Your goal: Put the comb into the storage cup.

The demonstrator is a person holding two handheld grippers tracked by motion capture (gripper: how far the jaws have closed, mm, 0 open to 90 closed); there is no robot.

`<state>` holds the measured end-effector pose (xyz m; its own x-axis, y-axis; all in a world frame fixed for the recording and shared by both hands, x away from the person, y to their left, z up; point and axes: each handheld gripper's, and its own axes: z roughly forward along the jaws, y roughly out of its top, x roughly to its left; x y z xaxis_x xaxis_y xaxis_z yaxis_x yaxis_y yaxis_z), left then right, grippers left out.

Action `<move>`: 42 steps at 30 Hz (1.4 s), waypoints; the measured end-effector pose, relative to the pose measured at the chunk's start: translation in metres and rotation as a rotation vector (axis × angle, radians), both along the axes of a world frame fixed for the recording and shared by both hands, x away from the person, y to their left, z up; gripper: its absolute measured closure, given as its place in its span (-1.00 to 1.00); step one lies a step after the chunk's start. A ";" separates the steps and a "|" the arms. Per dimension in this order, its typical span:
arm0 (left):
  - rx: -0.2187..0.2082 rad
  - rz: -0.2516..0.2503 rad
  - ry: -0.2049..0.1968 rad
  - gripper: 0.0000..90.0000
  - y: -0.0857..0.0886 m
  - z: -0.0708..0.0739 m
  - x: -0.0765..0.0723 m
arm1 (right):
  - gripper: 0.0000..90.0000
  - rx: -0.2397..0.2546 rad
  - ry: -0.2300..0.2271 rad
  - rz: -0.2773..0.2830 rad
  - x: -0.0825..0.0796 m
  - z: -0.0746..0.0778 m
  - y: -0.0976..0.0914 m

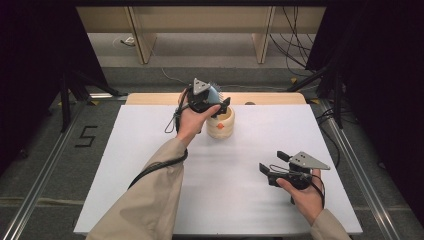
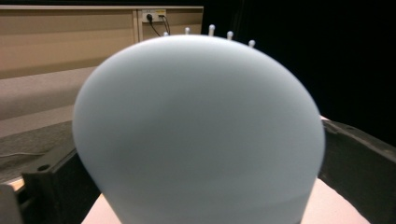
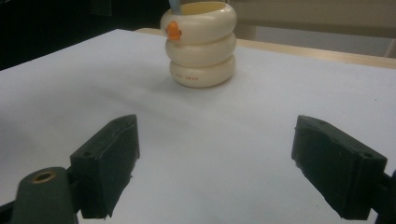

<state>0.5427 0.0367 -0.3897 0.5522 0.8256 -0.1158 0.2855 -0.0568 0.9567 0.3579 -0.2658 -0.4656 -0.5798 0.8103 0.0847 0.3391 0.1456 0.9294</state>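
Note:
A cream cup (image 1: pixel 220 123) made of three stacked rings, with a small orange mark, stands at the back middle of the white table (image 1: pixel 150 165). A pale blue hairbrush (image 1: pixel 214 91) sticks up out of it, and its handle (image 3: pixel 175 5) dips into the cup (image 3: pixel 201 44). My left gripper (image 1: pixel 220 104) hovers just over the cup's rim. The round brush head (image 2: pixel 201 130) sits between its wide-set jaws, and the gripper (image 2: pixel 201 186) is open. My right gripper (image 1: pixel 272 161) rests low at the front right, open (image 3: pixel 215 172) and with nothing in it, pointing toward the cup.
A wooden strip (image 1: pixel 270 98) runs along the table's far edge. Black stands (image 1: pixel 65 95) and cables (image 1: pixel 295 45) flank the table on both sides. A "5" (image 1: pixel 86 136) is marked on the floor at the left. Bare white surface lies between the cup and the right gripper.

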 end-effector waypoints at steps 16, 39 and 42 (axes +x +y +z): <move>0.007 0.042 0.005 -1.00 0.025 0.002 0.000 | -0.65 0.004 0.005 -0.001 0.001 0.000 0.000; 0.024 0.011 -0.001 -1.00 0.050 0.007 -0.022 | -0.65 0.003 -0.007 -0.010 0.001 0.002 -0.001; 0.040 0.006 0.004 -1.00 0.054 0.006 -0.027 | -0.65 0.004 -0.006 -0.013 0.001 0.002 -0.001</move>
